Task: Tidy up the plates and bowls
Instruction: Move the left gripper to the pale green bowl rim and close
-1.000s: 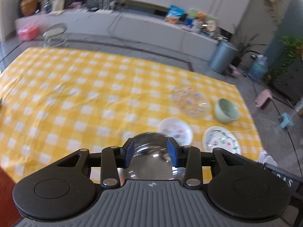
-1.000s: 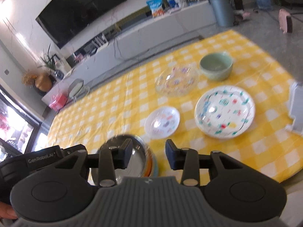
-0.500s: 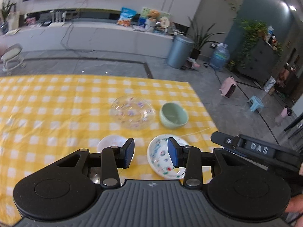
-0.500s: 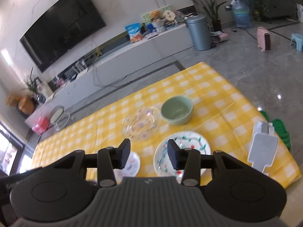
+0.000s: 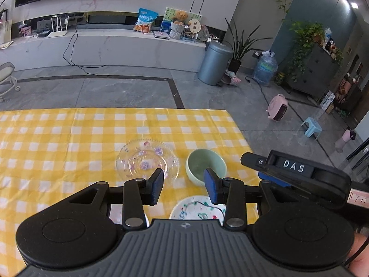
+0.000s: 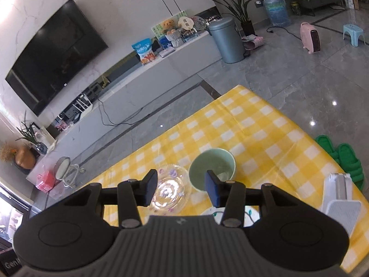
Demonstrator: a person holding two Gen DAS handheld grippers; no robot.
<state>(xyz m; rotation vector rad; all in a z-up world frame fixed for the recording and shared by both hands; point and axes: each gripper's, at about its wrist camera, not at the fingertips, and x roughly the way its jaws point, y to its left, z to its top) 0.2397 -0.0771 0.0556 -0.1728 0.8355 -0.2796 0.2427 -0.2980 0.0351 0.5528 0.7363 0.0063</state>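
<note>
I have both grippers open and empty, right gripper (image 6: 182, 188) jaws just been widening. Green bowl (image 6: 213, 168) sits at its 1 o'clock, nearer than the left gripper (image 5: 184, 188) (glass plate (image 6: 171, 189) at 11).

Both tongs swung away from the metal bowl, left tongs (image 5: 183, 185) now over the gap between glass plate (image 5: 147, 161) and green bowl (image 5: 206, 166), right tongs (image 6: 181, 188) likewise, jaws just opening wider, nothing between them
</note>
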